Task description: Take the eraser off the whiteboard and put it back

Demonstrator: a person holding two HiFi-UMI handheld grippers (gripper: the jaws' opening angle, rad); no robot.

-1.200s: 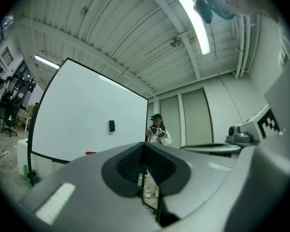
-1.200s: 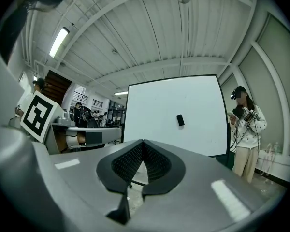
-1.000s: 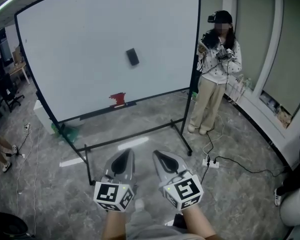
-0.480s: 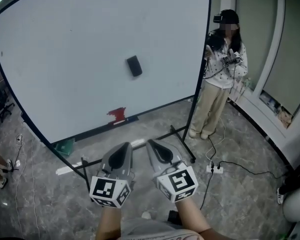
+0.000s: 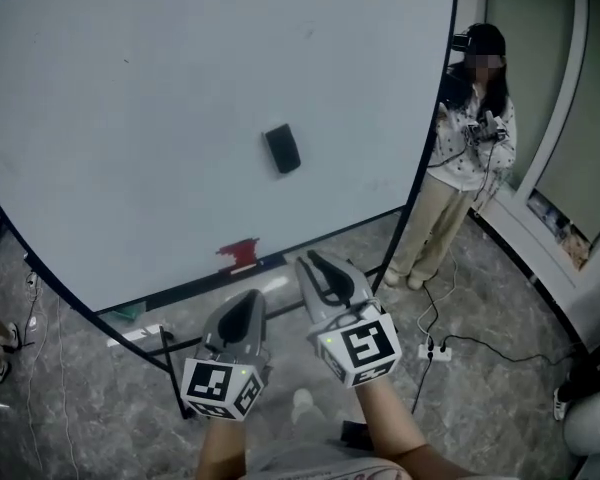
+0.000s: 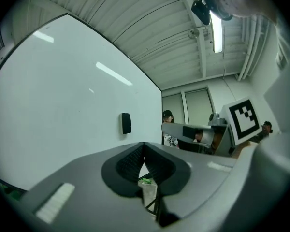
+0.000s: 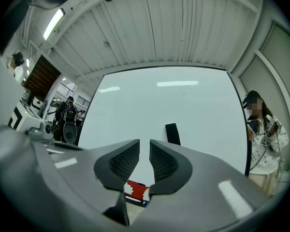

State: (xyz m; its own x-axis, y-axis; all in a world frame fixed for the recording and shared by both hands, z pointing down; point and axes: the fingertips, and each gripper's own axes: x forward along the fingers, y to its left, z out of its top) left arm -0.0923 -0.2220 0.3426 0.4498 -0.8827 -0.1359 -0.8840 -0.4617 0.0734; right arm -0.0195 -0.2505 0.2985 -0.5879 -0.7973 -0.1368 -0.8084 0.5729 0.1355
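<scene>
A black eraser point(image 5: 282, 149) sticks to the middle of the big whiteboard point(image 5: 130, 118), well above and beyond both grippers. My left gripper point(image 5: 247, 301) is low in the head view, pointing at the board's lower edge. Its jaws are shut with nothing in them point(image 6: 144, 147). The eraser point(image 6: 126, 123) shows above and left of its tips. My right gripper point(image 5: 317, 266) is a little higher and further forward. Its jaws are opening, with a narrow gap and nothing between them point(image 7: 144, 150). The eraser point(image 7: 172, 133) is up and to the right of that gap.
A red object point(image 5: 242, 254) lies on the board's bottom ledge. A person point(image 5: 468, 158) stands past the board's right edge, holding a device. A power strip point(image 5: 435, 348) and cables lie on the floor at the right. The board's stand point(image 5: 170, 353) runs under my left gripper.
The board has come closer and fills more of the head view. Both grippers have moved forward toward it, and the right one has risen and its jaws have parted slightly.
</scene>
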